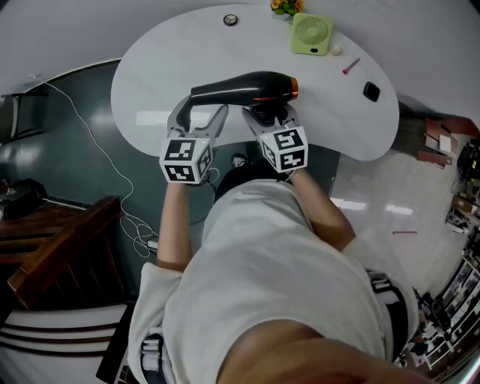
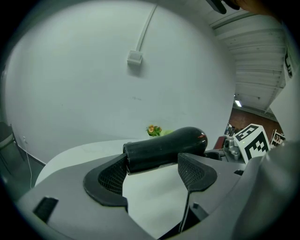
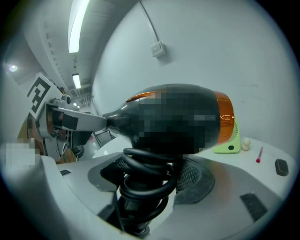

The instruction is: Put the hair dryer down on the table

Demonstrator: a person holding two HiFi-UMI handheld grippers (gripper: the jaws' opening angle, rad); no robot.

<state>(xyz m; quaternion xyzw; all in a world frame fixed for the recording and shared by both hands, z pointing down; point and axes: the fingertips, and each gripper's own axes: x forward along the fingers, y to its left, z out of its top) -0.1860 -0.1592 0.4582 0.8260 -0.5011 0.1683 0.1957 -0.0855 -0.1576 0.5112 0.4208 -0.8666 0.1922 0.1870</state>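
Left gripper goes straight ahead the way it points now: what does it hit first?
The hair dryer: its barrel lies crosswise just past the open fingers of the left gripper. Depth is unclear; they may be touching.

The glossy black plastic hair dryer [image 1: 244,88] carried a bright orange band at its wide end, and its coiled cord [image 3: 143,176] was black too. Beneath the hair dryer, the smooth rounded table [image 1: 150,82] was plain white. The left gripper [image 1: 201,112] and the right gripper [image 1: 268,114] were matt grey with black mesh-patterned pads [image 2: 191,171], and each bore a cube [image 1: 185,159] of black-and-white square markers. Beyond the hair dryer stood a pale green square plastic fan [image 1: 310,34] and yellow-orange flowers [image 1: 285,6]. To its right lay a thin pink pen [image 1: 351,66] and a small black block [image 1: 370,91]. Left of the hair dryer the floor [image 1: 67,150] was dark teal, crossed by a thin white cable [image 1: 97,142]. The person's shirt [image 1: 277,277] was off-white.
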